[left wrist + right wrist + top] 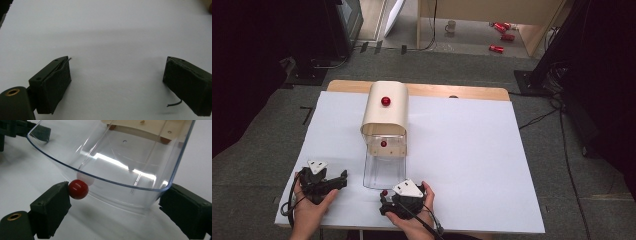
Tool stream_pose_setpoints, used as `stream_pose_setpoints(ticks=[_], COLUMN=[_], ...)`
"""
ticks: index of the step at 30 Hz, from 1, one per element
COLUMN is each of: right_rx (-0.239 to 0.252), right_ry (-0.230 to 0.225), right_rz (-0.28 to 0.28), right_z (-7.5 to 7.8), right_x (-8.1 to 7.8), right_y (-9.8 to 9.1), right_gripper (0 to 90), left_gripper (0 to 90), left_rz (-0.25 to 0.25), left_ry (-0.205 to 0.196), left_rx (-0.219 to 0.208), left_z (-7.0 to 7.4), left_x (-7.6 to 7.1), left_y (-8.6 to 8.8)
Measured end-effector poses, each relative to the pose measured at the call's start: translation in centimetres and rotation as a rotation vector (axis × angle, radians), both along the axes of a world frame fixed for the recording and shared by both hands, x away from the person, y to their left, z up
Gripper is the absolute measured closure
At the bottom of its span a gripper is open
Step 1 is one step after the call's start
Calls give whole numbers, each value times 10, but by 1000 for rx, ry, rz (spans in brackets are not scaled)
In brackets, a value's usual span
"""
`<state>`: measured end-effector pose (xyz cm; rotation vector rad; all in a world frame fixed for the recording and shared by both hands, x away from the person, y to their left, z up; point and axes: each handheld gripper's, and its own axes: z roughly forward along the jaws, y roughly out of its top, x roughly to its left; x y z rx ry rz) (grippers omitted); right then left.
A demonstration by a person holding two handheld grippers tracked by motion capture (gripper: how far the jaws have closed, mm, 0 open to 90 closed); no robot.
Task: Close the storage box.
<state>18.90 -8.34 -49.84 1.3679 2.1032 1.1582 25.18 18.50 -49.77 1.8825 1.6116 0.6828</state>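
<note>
Clear drawer (pixel 120 167) pulled out of the cream box (pixel 385 107) mid-bench (pixel 472 150), red knob (pixel 78 189) on its front edge. Right gripper (pixel 113 202) fingers wide apart, one touching the knob (likely the handle). Best centred on the knob, then closed squarely. Left gripper (pixel 117 82) idle, fingers apart, over bare bench.

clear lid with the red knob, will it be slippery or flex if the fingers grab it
Probably slippery: the clear lid looks glossy and mirrors the light. It looks thin-walled, so it may flex under squeezing. The red knob is round and smooth, so the right gripper could slide off it.
</note>
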Motion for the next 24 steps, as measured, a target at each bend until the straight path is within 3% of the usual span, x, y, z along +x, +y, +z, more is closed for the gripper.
stream_pose_setpoints(ticks=[7, 11, 15, 23, 24], right_rx=[6, 23, 34, 44, 35], right_ry=[8, -12, -47, -23, -26], right_rz=[-4, -8, -14, -32, -39], right_z=[1, 5, 11, 0, 0], right_x=[4, 7, 8, -6, -10], right_y=[0, -1, -3, -6, -6], right_gripper=[102, 119, 217, 322, 371], left_gripper=[76, 76, 76, 76, 76], left_rz=[0, -1, 0, -1, -2], left_ry=[0, 0, 0, 0, 0], left_rx=[0, 0, 0, 2, 2], left_z=[0, 0, 0, 0, 0], left_x=[0, 0, 0, 0, 0], left_y=[0, 0, 0, 0, 0])
